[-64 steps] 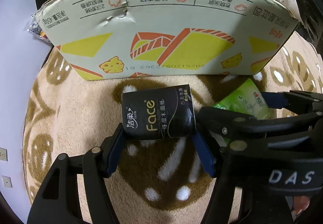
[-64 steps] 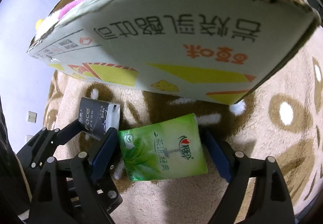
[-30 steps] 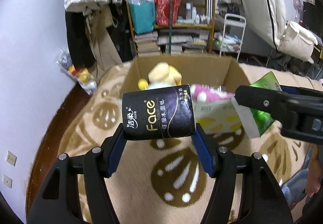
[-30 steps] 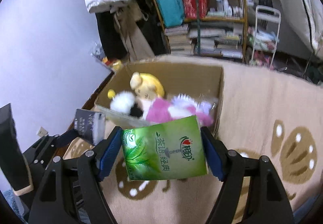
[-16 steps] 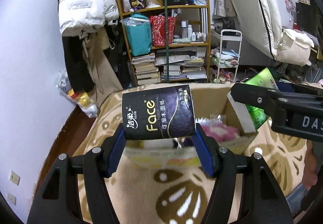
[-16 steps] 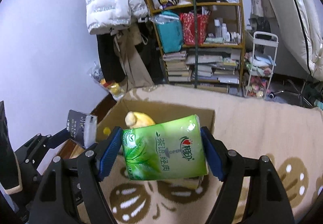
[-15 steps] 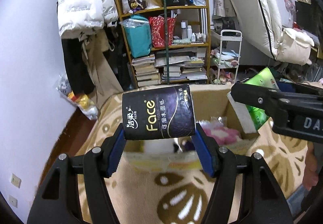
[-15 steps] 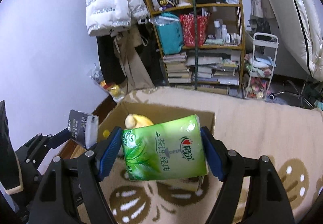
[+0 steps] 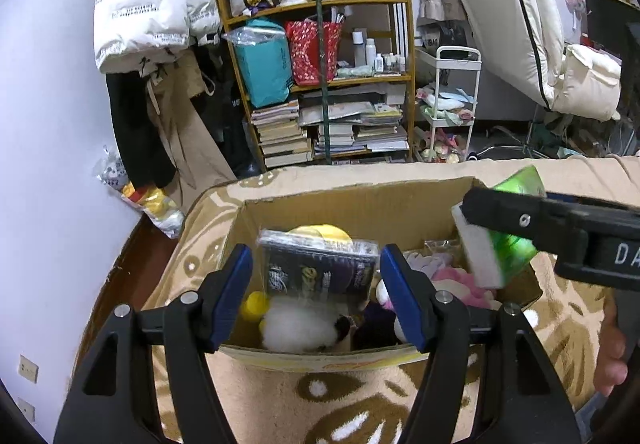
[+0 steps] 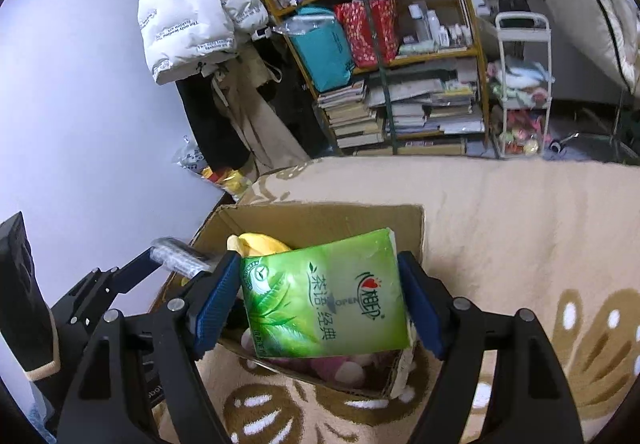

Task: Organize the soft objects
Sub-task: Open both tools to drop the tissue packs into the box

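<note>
My left gripper (image 9: 315, 250) has its blue fingers (image 9: 232, 292) spread just wider than the black tissue pack (image 9: 318, 272). The pack sits between them, tipped back and blurred, with a sliver of gap on its left side. I read it as loose rather than pinched, already dropping away. My right gripper (image 10: 318, 258) pinches the green tissue pack (image 10: 328, 296) across its width. The pack is slightly askew, touching the pads on both sides as far as I can see, though the lower part of the left pad stands clear of it.

Both packs hang over the open cardboard box (image 9: 360, 200), which stands on the patterned rug (image 9: 360, 404). The black one is over the box's left half, above a white plush (image 9: 298, 328) and a yellow toy (image 9: 316, 232). The green one is over the right half, above a pink plush (image 9: 452, 280).

I judge the step in hand to be dropping both packs into the box with the other soft things. Next I need to part the right fingers fully so the green pack falls inside the rim, not onto the near wall. Then I back both grippers up and away without snagging the cardboard edge.
</note>
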The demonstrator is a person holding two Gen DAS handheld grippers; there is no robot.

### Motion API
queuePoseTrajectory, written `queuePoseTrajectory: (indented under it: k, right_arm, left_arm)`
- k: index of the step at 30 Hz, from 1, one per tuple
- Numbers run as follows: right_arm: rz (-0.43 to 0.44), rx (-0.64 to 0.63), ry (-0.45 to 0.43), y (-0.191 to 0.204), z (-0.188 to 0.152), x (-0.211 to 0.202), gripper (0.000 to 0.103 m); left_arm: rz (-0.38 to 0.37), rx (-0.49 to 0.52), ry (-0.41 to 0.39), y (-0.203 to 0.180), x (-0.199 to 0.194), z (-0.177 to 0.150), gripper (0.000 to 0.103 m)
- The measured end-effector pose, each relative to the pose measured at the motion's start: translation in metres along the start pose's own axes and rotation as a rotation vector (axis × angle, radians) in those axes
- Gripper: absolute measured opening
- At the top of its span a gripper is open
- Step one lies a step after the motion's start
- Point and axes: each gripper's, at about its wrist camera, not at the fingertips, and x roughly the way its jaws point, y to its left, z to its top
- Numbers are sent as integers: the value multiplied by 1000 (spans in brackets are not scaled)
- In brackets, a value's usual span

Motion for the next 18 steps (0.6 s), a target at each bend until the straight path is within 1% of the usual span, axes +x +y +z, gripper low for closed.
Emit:
queuePoseTrajectory:
  k: [3,5,7,8,9,10,11,14,16,18]
  right_arm:
    - [-11,1,30,-1,-5,9,82]
    - [-28,-7,33,0,-7,11,82]
    - [-59,-36,28,3,-8,10,83]
    - [-69,-49,24,5,-8,9,84]
    - [-78,-61,19,6,-8,7,91]
    - [-82,-68,9,7,-8,4,95]
    - [-80,-72,1,8,-8,1,95]
    - [-77,-85,-13,10,-6,-9,97]
    - [-85,-96,-31,12,-6,-18,102]
    - [-87,-100,-51,15,-5,-27,103]
  left_arm:
    - [3,-17,10,3,3,-3,68]
    - [15,-31,13,6,3,-6,72]
    - [23,-46,10,9,1,-9,72]
    - [27,-49,12,10,0,-10,72]
    - [32,-48,15,10,-2,-10,72]
    - [39,-46,16,10,-3,-11,73]
    - [45,-44,17,11,-6,-12,73]
    - [61,-50,17,9,-13,-13,86]
    - [68,-60,20,10,-20,-14,87]
    - [76,-64,26,12,-26,-16,91]
